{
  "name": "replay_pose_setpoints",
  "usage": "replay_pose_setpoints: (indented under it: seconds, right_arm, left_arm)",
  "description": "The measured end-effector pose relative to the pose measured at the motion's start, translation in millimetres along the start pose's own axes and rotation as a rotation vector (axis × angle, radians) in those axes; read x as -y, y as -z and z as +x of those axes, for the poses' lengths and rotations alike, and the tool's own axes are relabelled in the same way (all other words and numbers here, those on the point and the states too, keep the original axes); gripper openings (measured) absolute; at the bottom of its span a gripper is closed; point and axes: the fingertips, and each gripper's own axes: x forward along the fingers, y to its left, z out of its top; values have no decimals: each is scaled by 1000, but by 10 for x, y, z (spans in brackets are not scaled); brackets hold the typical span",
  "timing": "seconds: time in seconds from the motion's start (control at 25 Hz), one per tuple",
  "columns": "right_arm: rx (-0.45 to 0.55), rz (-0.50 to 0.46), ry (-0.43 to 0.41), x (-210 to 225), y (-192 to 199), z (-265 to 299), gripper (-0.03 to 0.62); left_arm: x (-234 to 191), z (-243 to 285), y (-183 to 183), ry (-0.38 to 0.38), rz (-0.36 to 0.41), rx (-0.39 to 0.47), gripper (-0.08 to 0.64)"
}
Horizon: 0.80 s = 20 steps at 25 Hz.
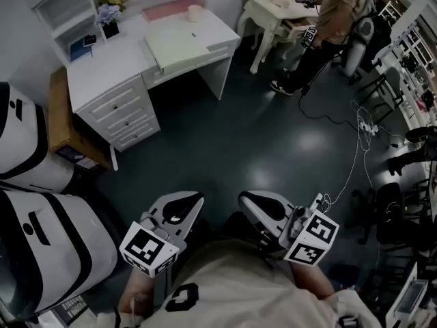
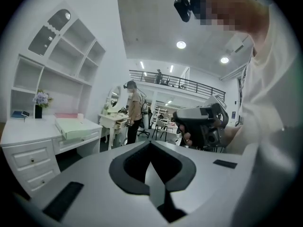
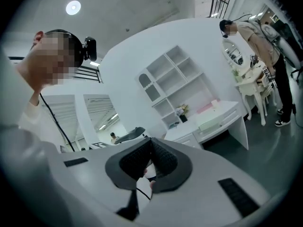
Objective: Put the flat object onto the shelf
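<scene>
A flat pale-green board [image 1: 183,44] lies on the white desk [image 1: 109,74] at the far left; it also shows in the left gripper view as the board [image 2: 75,126] and in the right gripper view as the board [image 3: 214,120]. White shelf compartments [image 1: 63,11] rise behind the desk, seen as the shelf [image 2: 59,56] and the shelf [image 3: 173,77]. A pink flat item [image 1: 171,7] rests at the desk's back. My left gripper [image 1: 196,198] and right gripper [image 1: 244,198] hang close to my body, far from the desk. The left gripper [image 2: 150,144] and the right gripper [image 3: 150,141] are both shut with nothing between the jaws.
A flower pot [image 1: 109,20] stands on the desk. A person [image 1: 331,16] stands at a second white table [image 1: 273,9] at the top right. Cables [image 1: 356,139] trail over the dark floor. Large white machines [image 1: 31,149] and a wooden cabinet [image 1: 63,118] line the left side.
</scene>
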Motion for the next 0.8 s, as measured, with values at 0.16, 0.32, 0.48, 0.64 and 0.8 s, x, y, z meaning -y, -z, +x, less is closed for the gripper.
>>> replay_pose_setpoints:
  seconds: [0.16, 0.32, 0.48, 0.64, 0.8]
  right_arm:
    - [-80, 3, -58, 80, 108, 151, 21]
    - [-130, 56, -83, 299, 124, 231, 21]
    - [-162, 94, -127, 552, 49, 336, 21]
    - [-198, 118, -165, 845, -66, 437, 21]
    - [-223, 135, -180, 1185, -202, 473, 21]
  left_arm:
    - [-114, 103, 93, -19, -25, -32, 13]
    - [-194, 263, 98, -40, -51, -46, 13]
    - [-334, 537, 18, -63, -55, -62, 13]
    - [-397, 866, -70, -65, -58, -87, 13]
    - [-526, 1188, -145, -102, -76, -101, 13]
